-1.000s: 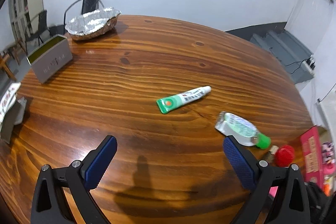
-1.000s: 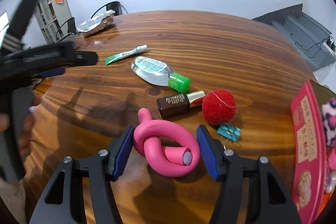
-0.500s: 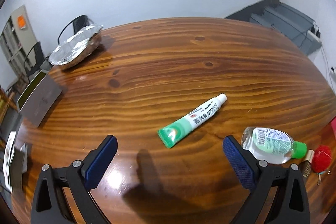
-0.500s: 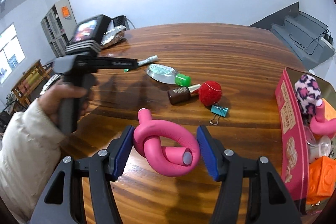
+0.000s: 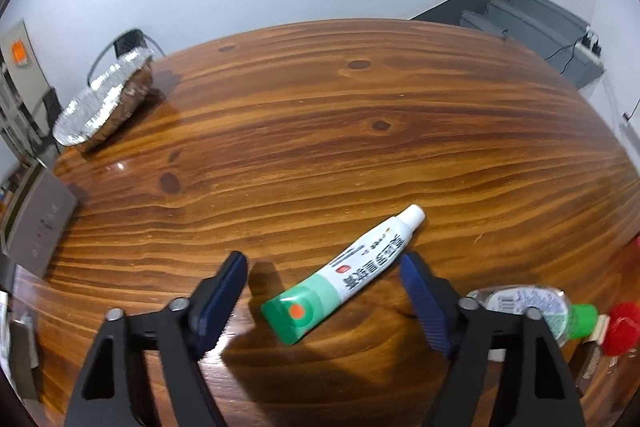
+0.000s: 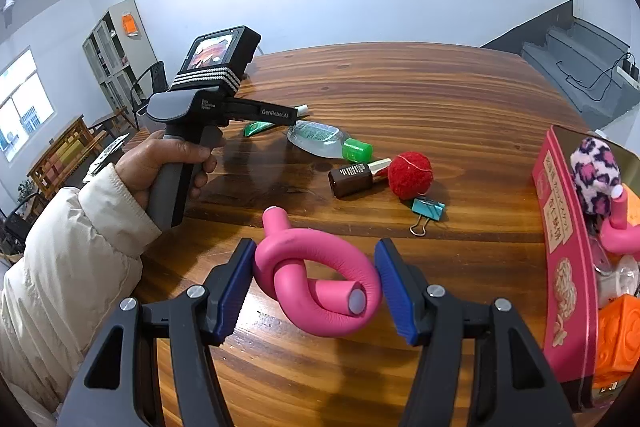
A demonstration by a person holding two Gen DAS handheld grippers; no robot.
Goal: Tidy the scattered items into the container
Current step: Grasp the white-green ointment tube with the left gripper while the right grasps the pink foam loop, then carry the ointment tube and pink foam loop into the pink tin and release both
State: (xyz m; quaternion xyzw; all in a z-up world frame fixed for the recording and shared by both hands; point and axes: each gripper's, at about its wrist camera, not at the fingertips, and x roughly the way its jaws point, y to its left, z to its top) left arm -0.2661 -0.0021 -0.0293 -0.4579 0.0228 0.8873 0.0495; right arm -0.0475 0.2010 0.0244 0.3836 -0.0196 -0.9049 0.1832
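The left gripper (image 5: 324,291), jaws closing but not yet touching, straddled the green-and-white tube (image 5: 344,273), which lay slantwise between them.

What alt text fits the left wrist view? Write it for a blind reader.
The left gripper is closing around a green-and-white tube lying on a wooden table, its pads not yet touching it. A clear bottle lies at the right, a foil-lined basket far left.
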